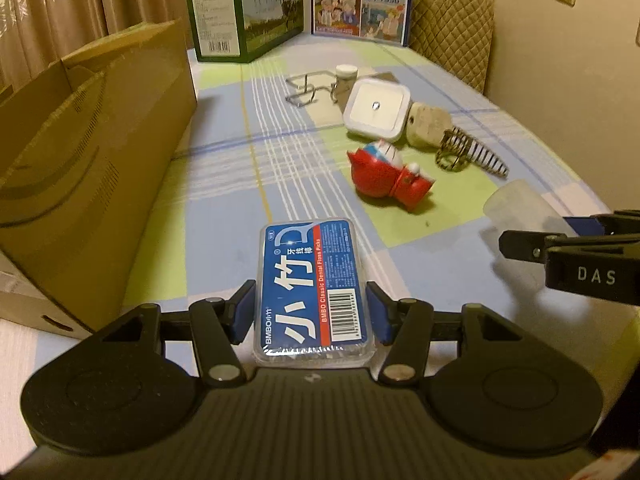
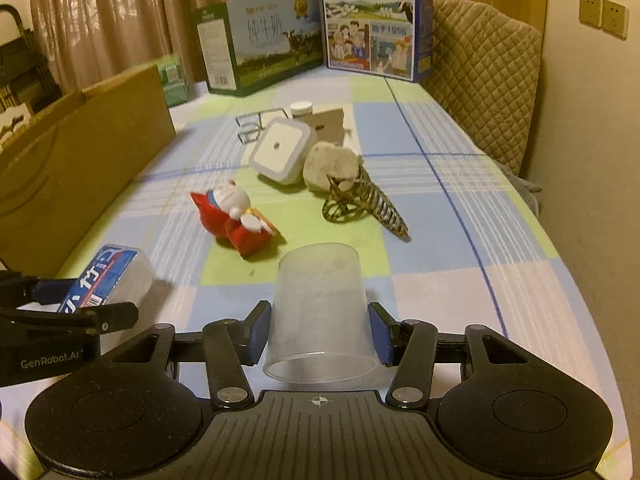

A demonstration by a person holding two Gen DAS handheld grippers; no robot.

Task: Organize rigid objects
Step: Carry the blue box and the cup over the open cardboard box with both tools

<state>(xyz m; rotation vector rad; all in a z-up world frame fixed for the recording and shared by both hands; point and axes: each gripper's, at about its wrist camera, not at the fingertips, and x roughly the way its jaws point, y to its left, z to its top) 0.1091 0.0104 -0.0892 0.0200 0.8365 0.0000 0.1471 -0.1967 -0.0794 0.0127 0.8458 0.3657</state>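
Though tilted, floss box (image 1: 314,288) between fingers (image 1: 244,312).

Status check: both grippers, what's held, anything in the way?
Left gripper shut on floss pick box. Right gripper shut on clear plastic cup. Cardboard box at left, open. Red figurine lying ahead, path otherwise clear.

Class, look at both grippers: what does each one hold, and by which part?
Left gripper holds the floss pick box by its long sides. Right gripper holds the clear plastic cup by its side walls.
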